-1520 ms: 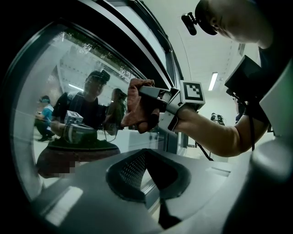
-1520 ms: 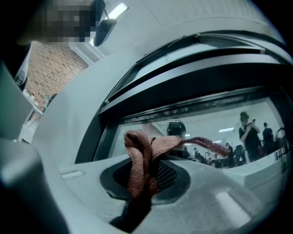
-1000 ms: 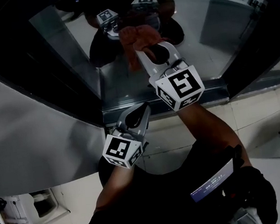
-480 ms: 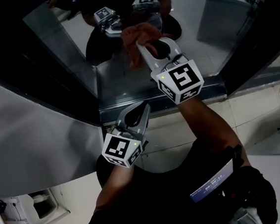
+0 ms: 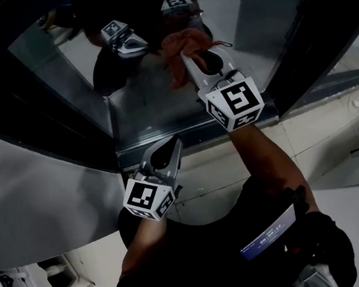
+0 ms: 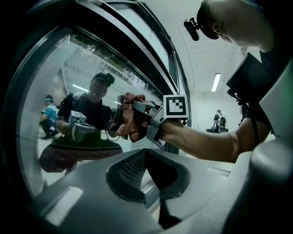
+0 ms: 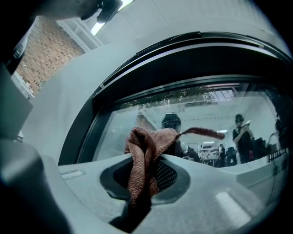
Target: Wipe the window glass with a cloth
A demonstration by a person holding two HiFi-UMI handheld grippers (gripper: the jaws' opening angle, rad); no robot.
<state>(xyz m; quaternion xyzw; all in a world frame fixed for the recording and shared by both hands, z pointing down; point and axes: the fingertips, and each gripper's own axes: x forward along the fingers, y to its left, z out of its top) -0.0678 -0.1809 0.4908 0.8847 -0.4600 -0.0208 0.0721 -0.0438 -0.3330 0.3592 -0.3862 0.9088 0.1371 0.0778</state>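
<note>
Pinching a rust-red woven cloth [image 7: 143, 151] tight between its jaws, the grey right gripper [image 5: 187, 57] holds it up against the big window glass [image 5: 146, 95], near the top of the pane. The low end of the cloth goes down into the slot between the jaws and is lost from sight there. The grey left gripper [image 5: 169, 146] hangs lower, just beside the shiny metal sill [image 5: 197, 130], with its jaws pressed together and nothing in them. It is hard to see through the glass, for it is full of dim mirror pictures of the person and both grippers. A thick black frame [image 5: 37, 126] runs round the pane, and open glass lies to the left of the cloth. Below the sill lie pale floor tiles [image 5: 332, 136]. In the room, far-off people and long ceiling lights show small and blurry. The person's body is cut off at the bottom edge.
</note>
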